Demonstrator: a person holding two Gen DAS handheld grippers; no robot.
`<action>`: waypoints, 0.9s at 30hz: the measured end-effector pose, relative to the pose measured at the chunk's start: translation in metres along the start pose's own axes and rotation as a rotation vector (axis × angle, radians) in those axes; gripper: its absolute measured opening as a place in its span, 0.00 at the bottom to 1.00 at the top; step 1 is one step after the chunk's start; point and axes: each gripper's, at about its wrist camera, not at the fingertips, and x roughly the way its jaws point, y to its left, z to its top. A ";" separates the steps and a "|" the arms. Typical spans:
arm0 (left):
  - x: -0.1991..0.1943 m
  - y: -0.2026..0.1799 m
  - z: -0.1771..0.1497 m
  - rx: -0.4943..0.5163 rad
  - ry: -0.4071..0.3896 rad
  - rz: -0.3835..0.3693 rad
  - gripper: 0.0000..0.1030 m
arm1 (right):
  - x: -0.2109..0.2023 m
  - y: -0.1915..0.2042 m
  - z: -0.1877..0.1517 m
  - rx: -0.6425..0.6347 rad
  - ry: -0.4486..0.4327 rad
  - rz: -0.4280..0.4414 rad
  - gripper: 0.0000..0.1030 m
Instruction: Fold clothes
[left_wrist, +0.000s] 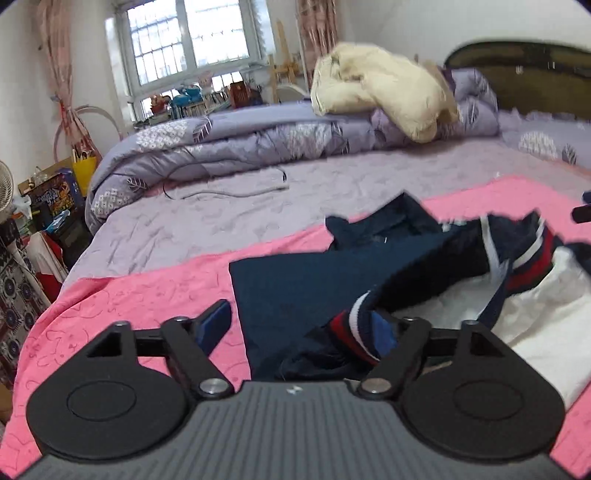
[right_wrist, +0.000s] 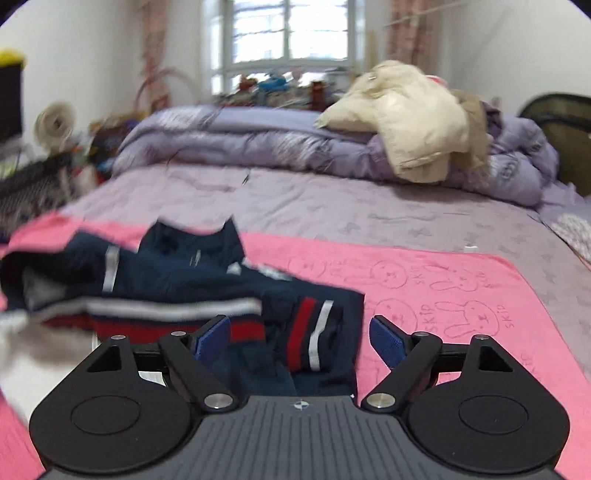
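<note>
**Navy jacket on the pink towel**

We see the navy jacket (left_wrist: 295, 291) with its red-and-white striped cuffs lying rumpled on the pink towel (left_wrist: 122, 295) spread over the bed (left_wrist: 207, 214). Our left hand-held gripper (left_wrist: 301, 325) stands wide over the jacket, a cuff draped against one blue pad. Our right hand-held gripper (right_wrist: 299, 334) also gapes wide above the jacket, gripping nothing. Beyond the towel, a cream coat (right_wrist: 413, 114) tops the lilac quilt (right_wrist: 258, 140).
</note>
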 end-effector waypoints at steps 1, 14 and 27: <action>0.008 0.000 0.002 -0.017 0.022 -0.001 0.79 | 0.004 0.005 -0.003 -0.027 0.011 0.009 0.80; 0.063 0.105 0.000 -0.801 0.220 -0.238 0.77 | 0.098 0.041 -0.015 0.006 0.153 0.055 0.71; 0.049 -0.018 -0.001 0.177 0.065 -0.185 0.91 | 0.073 0.024 -0.009 0.163 0.093 0.057 0.27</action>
